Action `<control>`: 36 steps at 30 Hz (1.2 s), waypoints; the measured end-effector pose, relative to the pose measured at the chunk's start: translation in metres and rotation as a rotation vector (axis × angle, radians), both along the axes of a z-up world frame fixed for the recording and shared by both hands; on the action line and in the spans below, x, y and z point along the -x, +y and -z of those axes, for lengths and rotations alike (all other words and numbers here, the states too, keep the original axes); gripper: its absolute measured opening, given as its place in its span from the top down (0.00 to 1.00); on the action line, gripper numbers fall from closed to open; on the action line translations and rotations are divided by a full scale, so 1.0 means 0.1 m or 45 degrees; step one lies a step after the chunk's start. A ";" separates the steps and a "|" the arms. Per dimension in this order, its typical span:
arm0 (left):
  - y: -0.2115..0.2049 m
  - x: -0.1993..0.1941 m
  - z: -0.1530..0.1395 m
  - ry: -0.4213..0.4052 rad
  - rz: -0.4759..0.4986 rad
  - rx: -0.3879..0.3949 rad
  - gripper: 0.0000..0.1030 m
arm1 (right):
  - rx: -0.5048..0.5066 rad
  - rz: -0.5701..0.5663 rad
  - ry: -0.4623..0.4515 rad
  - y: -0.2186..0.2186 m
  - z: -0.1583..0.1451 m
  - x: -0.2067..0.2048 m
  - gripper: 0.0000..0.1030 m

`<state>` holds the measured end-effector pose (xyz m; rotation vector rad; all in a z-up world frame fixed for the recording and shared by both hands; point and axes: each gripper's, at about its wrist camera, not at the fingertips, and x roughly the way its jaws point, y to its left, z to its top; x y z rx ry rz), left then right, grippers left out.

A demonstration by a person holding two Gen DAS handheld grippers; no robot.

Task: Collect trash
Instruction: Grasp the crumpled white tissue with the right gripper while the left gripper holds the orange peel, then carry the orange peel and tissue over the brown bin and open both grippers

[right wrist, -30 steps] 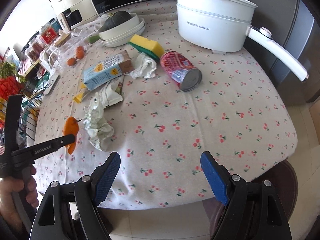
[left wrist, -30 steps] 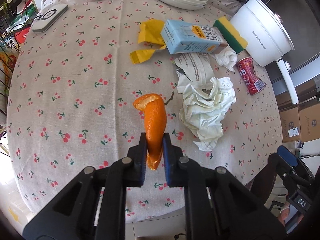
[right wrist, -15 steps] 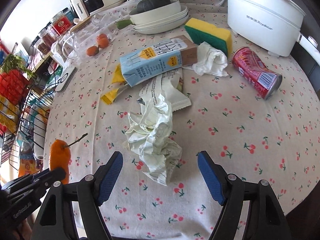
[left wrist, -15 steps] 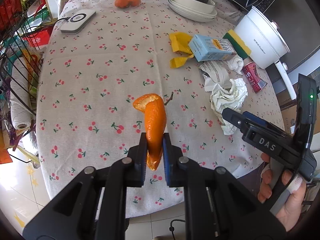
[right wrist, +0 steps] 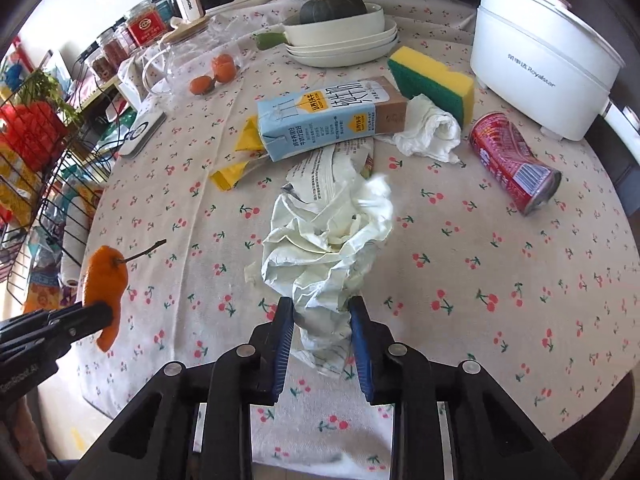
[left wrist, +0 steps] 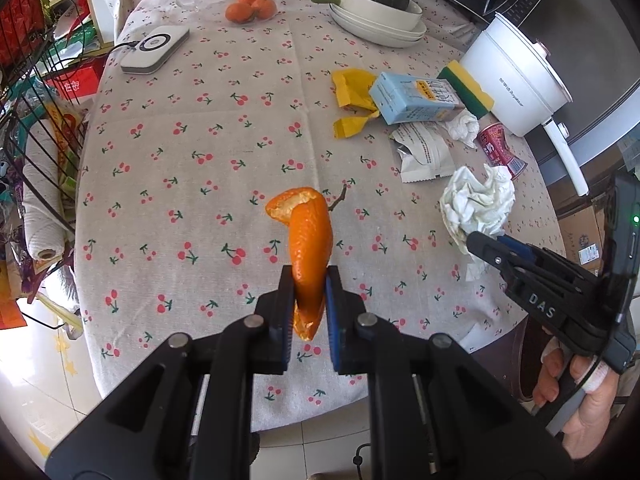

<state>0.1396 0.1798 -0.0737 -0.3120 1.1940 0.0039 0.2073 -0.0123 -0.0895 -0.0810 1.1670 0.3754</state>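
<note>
My left gripper (left wrist: 307, 280) is shut on an orange peel (left wrist: 309, 244) with a thin stem and holds it above the table's front edge; the peel also shows in the right wrist view (right wrist: 105, 280). My right gripper (right wrist: 322, 312) has closed around the near end of a crumpled white paper (right wrist: 328, 240), its pads touching both sides. Behind the paper lie a torn printed wrapper (right wrist: 320, 170), a blue milk carton (right wrist: 320, 120), a yellow wrapper (right wrist: 240, 152), a white tissue (right wrist: 432, 132) and a red can (right wrist: 512, 160).
A white electric pot (right wrist: 540, 48) stands at the back right, with a yellow-green sponge (right wrist: 432, 80) beside it. Stacked white dishes with a dark squash (right wrist: 340, 36), tangerines (right wrist: 216, 76), a glass jug (right wrist: 168, 64) and a white device (left wrist: 156, 48) stand further back. A wire rack (right wrist: 36, 184) is left of the table.
My right gripper has moved in over the crumpled paper and its jaws have narrowed onto it. My left gripper has drawn back from the table, still holding the peel.
</note>
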 end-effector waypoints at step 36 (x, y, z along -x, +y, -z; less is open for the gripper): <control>-1.91 0.12 -0.07 -0.039 0.441 0.031 0.85 | -0.043 0.417 0.018 -2.94 -0.43 1.15 0.72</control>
